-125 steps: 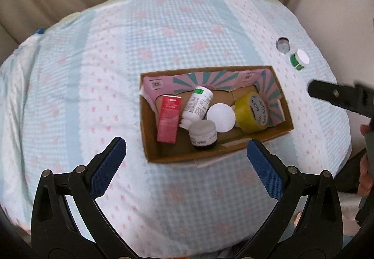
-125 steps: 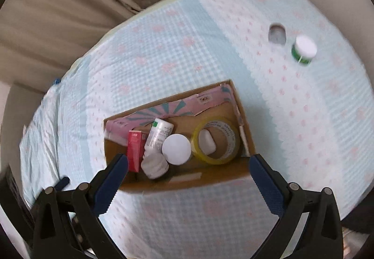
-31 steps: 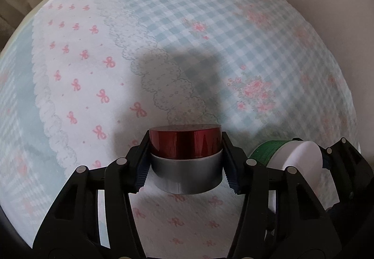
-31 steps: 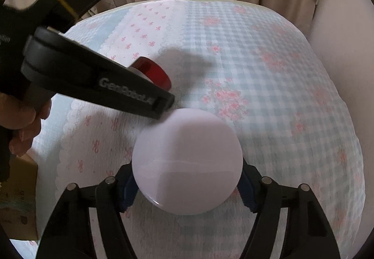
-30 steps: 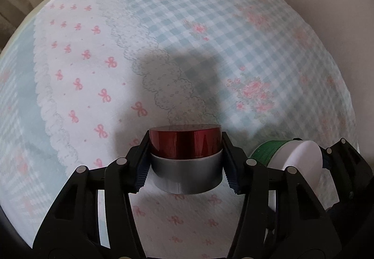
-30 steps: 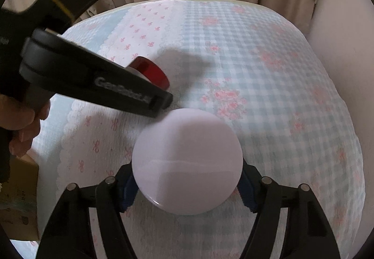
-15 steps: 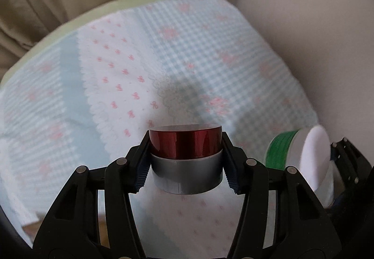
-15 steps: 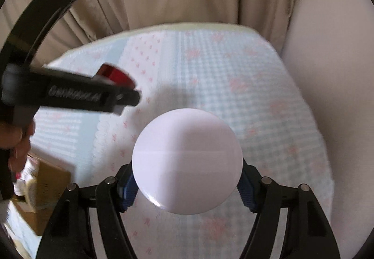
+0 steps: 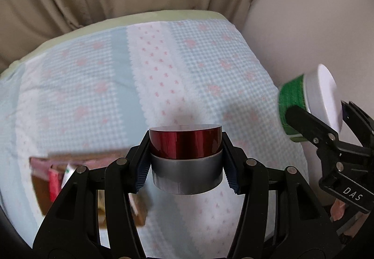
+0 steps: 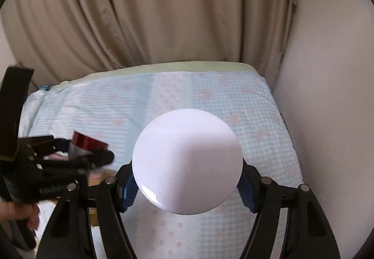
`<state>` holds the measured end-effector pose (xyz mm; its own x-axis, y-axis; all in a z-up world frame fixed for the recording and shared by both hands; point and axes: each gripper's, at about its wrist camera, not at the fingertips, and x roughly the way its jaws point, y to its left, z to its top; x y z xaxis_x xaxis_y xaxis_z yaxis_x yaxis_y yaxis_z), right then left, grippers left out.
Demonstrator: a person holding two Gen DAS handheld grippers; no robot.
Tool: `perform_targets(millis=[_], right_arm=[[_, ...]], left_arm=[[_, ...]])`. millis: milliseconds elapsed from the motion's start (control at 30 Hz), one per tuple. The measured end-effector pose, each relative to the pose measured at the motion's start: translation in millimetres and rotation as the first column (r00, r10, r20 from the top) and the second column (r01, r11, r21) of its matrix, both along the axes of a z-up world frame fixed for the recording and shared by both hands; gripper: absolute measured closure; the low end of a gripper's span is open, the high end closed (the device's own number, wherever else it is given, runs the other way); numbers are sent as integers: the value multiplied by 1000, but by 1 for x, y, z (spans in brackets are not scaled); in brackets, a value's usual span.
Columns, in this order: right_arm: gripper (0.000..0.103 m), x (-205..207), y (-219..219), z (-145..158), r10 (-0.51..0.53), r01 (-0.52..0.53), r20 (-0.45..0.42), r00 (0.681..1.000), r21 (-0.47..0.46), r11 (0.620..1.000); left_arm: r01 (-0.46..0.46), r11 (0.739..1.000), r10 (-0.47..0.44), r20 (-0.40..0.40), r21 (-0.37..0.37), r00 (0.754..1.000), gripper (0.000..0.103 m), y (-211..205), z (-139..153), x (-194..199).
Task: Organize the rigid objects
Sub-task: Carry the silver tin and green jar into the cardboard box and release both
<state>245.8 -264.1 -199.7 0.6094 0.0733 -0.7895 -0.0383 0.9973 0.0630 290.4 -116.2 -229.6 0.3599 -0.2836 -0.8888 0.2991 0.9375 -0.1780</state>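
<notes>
Left gripper (image 9: 185, 165) clamps red-lidded grey jar (image 9: 185, 156); right gripper (image 10: 187, 188) clamps white-lidded green jar (image 10: 187, 163) above checked cloth (image 9: 93, 86).

Both wrist views look steeply down, well above the checked bedspread (image 9: 210, 72), toward the beige curtain (image 10: 163, 13). Shared: bedspread, curtain, cardboard box (image 9: 39, 198) at lower left.

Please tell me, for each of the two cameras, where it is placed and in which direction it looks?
Left wrist: sits on the left gripper, looking down along its fingers at the round red-lidded silver jar it grips, above the blue checked bedcover.
Right wrist: sits on the right gripper, looking over the white-lidded green jar it grips, toward the beige curtain; a hand shows at left.
Shared: both jars, bedcover, curtain, each other's gripper.
</notes>
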Motion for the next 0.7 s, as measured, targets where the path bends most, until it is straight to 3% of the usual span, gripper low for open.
perform_targets(millis=[367,567,700], right_arm=[[36,-34,113,18,185,-184,-21,982,52,982],[36,-46,175,21,204,-201,-26,979,75,977],[36,-46,214,19,155,-151,-36,987,84,985]], left_arm=[[-157,988,157,12,-14,988,52,122,31,-70],[-177,984,176,-18,-20,984,52,204,20,-81],[-148,989,146,-44,-27,988,52,251,8,-76]])
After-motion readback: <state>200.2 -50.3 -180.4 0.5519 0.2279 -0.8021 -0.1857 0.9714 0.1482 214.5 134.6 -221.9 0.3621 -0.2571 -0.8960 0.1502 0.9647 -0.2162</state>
